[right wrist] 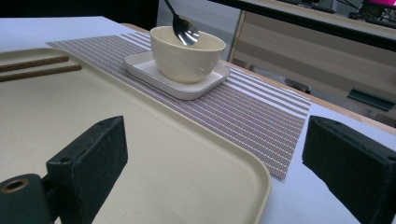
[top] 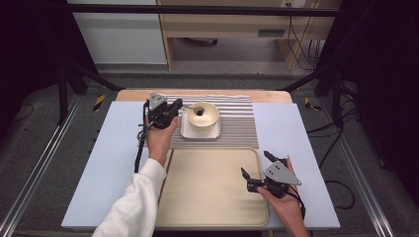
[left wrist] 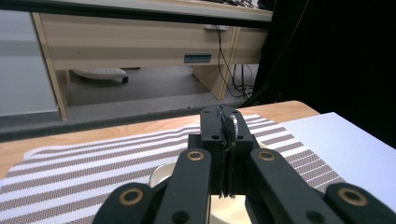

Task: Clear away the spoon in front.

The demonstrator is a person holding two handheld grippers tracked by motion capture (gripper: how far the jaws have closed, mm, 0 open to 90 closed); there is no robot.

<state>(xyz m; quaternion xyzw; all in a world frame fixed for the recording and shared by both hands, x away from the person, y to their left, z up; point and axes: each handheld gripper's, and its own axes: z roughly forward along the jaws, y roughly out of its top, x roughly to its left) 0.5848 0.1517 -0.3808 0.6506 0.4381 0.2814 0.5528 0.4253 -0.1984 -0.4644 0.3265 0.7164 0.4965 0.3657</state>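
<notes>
A cream bowl (top: pixel 201 116) stands on a square cream plate (top: pixel 185 131) on a striped placemat (top: pixel 237 123). My left gripper (top: pixel 179 106) sits just left of the bowl, shut on the handle of a metal spoon (left wrist: pixel 232 127). In the right gripper view the spoon (right wrist: pixel 185 29) hangs with its head inside the rim of the bowl (right wrist: pixel 187 56). Over the right side of the beige tray (top: pixel 212 197), my right gripper (top: pixel 255 163) is open and holds nothing; its jaws stand wide apart in the right gripper view (right wrist: pixel 215 154).
Two brown chopsticks (right wrist: pixel 37 67) lie on the tray's far left part. The placemat (right wrist: pixel 243 116) lies beyond the tray's rim (right wrist: pixel 261 172). The blue table cover (top: pixel 296 148) ends at a wooden edge (top: pixel 276 96); desks and cables stand behind.
</notes>
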